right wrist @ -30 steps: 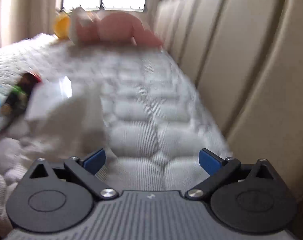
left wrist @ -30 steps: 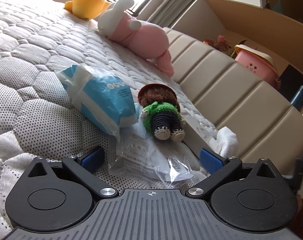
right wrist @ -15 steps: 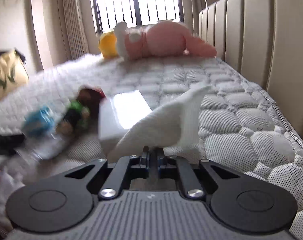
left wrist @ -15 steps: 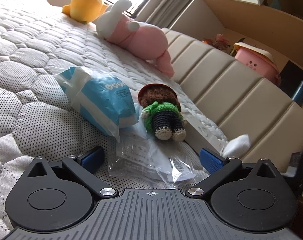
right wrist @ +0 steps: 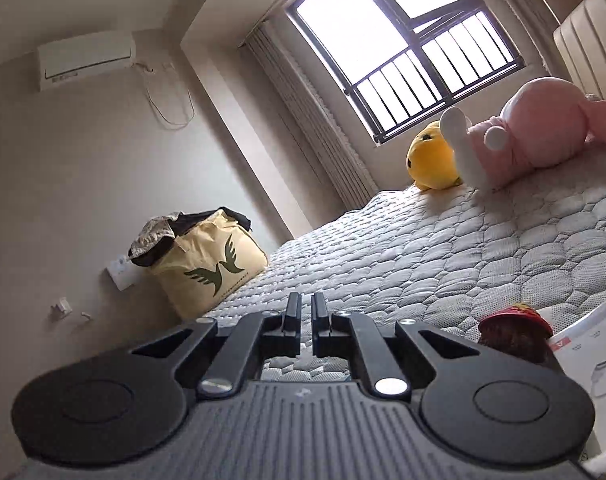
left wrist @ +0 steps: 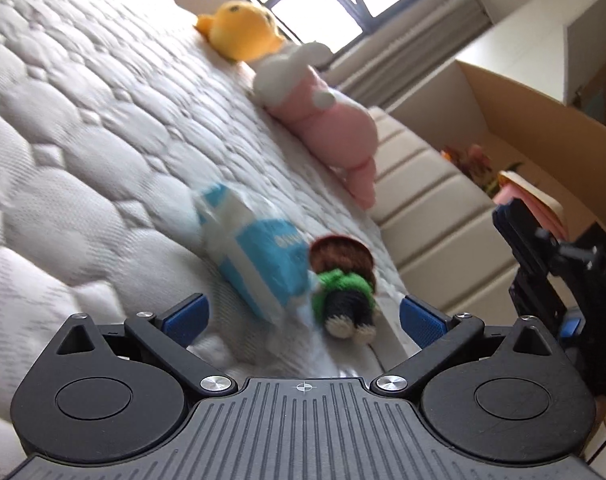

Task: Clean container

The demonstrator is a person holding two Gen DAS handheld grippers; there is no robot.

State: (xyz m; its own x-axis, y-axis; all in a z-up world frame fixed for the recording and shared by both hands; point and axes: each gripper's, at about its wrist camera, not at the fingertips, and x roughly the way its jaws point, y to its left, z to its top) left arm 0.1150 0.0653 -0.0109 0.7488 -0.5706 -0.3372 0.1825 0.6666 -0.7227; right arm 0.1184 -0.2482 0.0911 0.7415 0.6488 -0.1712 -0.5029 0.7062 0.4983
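Left wrist view showed the left claw spread apart and empty, with a blue packet and crocheted doll lying on the bed just ahead of it. Right wrist view showed the right claw nearly together, holding nothing visible; no container appeared beyond either claw, so cleaning seemingly had not begun.

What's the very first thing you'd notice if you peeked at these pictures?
Probably the big pink plush rabbit with white ears lying at the far end of the quilted white mattress, with a round yellow plush toy right beside it under the bright barred window. Closer in, a small crocheted doll in a green top and brown hat lies next to a blue-and-white soft packet.
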